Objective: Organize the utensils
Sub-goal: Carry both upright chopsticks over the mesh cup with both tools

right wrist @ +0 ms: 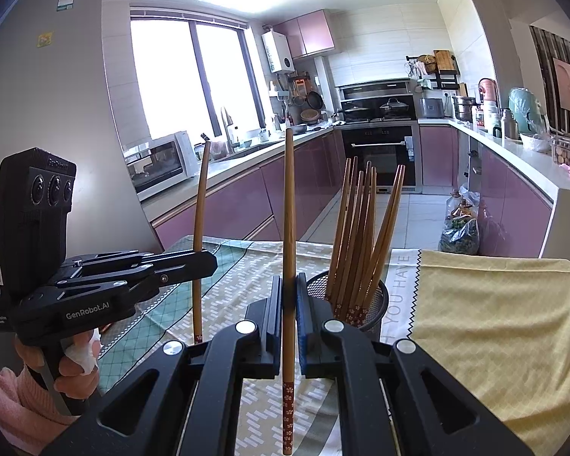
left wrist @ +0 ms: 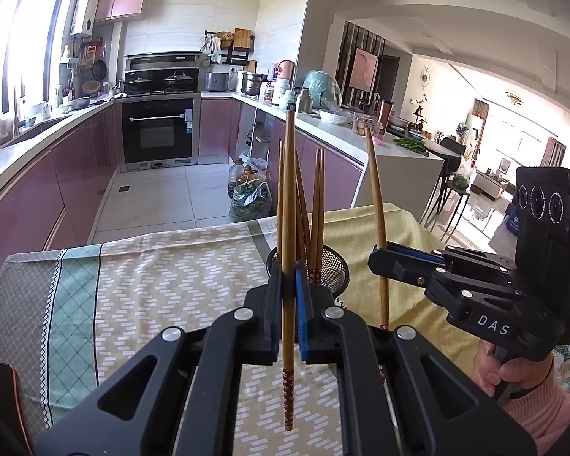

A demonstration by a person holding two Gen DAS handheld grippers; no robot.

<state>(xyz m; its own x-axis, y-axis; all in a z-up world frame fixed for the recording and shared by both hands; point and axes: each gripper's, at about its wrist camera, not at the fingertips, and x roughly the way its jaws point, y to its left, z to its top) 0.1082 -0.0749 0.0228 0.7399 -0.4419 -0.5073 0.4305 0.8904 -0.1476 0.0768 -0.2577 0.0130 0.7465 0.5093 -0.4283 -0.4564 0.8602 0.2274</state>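
Both tools, left and right, clamp one upright chopstick each, so a crooked drop could miss the mesh cup.

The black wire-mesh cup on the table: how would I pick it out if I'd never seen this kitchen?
Find the table covered with a patterned green, beige and yellow cloth. Near its middle stands the round black wire-mesh cup, right where the beige cloth meets the yellow. It is the only container on the cloth, and a bundle of brown wooden chopsticks sticks up out of it.
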